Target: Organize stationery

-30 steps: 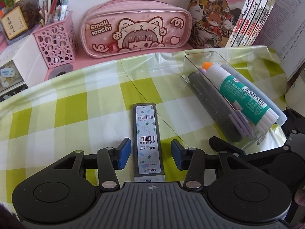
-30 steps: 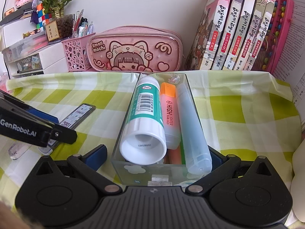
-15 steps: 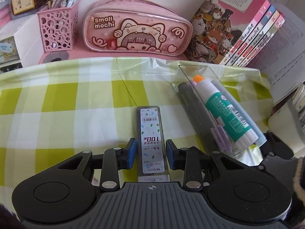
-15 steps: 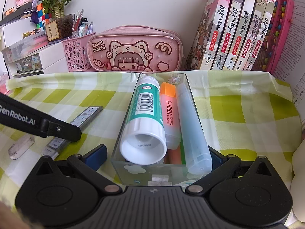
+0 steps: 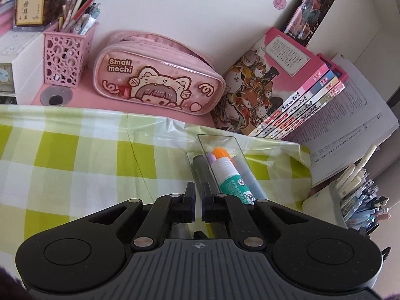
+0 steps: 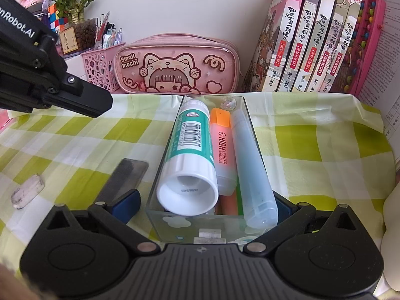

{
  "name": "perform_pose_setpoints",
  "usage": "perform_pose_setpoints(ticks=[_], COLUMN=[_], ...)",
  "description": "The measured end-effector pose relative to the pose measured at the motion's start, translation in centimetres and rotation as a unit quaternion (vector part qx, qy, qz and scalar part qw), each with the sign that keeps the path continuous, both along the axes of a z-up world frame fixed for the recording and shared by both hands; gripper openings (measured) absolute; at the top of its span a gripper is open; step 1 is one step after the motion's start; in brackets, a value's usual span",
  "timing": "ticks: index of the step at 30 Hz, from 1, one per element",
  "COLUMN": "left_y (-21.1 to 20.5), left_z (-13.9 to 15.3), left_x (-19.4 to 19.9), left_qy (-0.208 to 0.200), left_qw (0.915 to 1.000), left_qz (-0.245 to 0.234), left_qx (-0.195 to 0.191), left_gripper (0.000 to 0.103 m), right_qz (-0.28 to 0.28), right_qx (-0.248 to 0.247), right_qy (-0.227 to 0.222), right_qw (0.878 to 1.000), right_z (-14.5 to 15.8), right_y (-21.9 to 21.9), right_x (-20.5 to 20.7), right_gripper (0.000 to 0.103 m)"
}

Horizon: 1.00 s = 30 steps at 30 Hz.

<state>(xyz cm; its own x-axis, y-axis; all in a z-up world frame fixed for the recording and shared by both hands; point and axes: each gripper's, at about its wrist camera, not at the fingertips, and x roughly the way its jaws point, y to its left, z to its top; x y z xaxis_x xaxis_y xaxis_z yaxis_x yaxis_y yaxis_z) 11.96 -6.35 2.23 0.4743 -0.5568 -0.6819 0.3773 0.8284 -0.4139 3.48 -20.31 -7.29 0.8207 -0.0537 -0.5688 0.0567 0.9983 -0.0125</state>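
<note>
Plainly, most of what lies here is plastic. A glossy plastic tablecloth of white and lime-green checks (image 6: 312,150) covers the desk, creased along its back edge. On it sits a long clear rectangular plastic box (image 6: 200,227), open at the top. It holds a fat round glue stick with a white and teal label (image 6: 190,145), a flat-sided orange highlighter (image 6: 222,145) and a frosted pale-blue tube (image 6: 250,165), all laid lengthwise.

Behind the cloth stand a shiny padded pink pencil case with a cat cartoon (image 6: 175,70), a pink plastic pen holder pierced with round holes (image 6: 100,67) and a leaning row of paperback books (image 6: 312,37). These close off the back. To the left of the box the cloth is broad and open, apart from a smudged white eraser (image 6: 27,191) near the left edge.

The thin flat dark-grey lead refill case (image 6: 130,175) rests on the cloth just left of the box, angled toward it. It is blurred, so whether it lies quite flat cannot be told. Its near end is just beyond the blue left pad (image 6: 127,202) of the right tongs (image 6: 203,197). These are released and spread wide astride the near end of the box. That left pad sits just off the wall, and the other pad is seen only through the plastic.

The left tongs (image 5: 197,187) are clenched to a narrow slit with nothing seen between the jaws. In the right wrist view they hang above the far left of the cloth, well apart from the case.
</note>
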Motion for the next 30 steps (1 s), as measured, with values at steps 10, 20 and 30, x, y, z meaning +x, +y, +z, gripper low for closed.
perform_pose_setpoints(ticks=[10,20,30], left_y=[-2.3,-5.4,-6.8], left_z=[-3.4,-3.9,-4.4], left_x=[0.8,2.2,0.4], left_qy=[0.039,0.037,-0.026], left_qw=[0.9904,0.9720,0.9547], left_qz=[-0.032,-0.039,-0.090], left_qx=[0.128,0.229,0.283], left_gripper=[0.063,0.054,0.041], right_qz=[0.000,0.000,0.000], right_qx=[0.000,0.001,0.006], right_qy=[0.000,0.000,-0.002], right_qw=[1.000,1.000,1.000], right_z=[0.0,0.0,0.1], right_y=[0.0,0.0,-0.3], right_x=[0.0,0.0,-0.1], right_gripper=[0.101,0.101,0.101])
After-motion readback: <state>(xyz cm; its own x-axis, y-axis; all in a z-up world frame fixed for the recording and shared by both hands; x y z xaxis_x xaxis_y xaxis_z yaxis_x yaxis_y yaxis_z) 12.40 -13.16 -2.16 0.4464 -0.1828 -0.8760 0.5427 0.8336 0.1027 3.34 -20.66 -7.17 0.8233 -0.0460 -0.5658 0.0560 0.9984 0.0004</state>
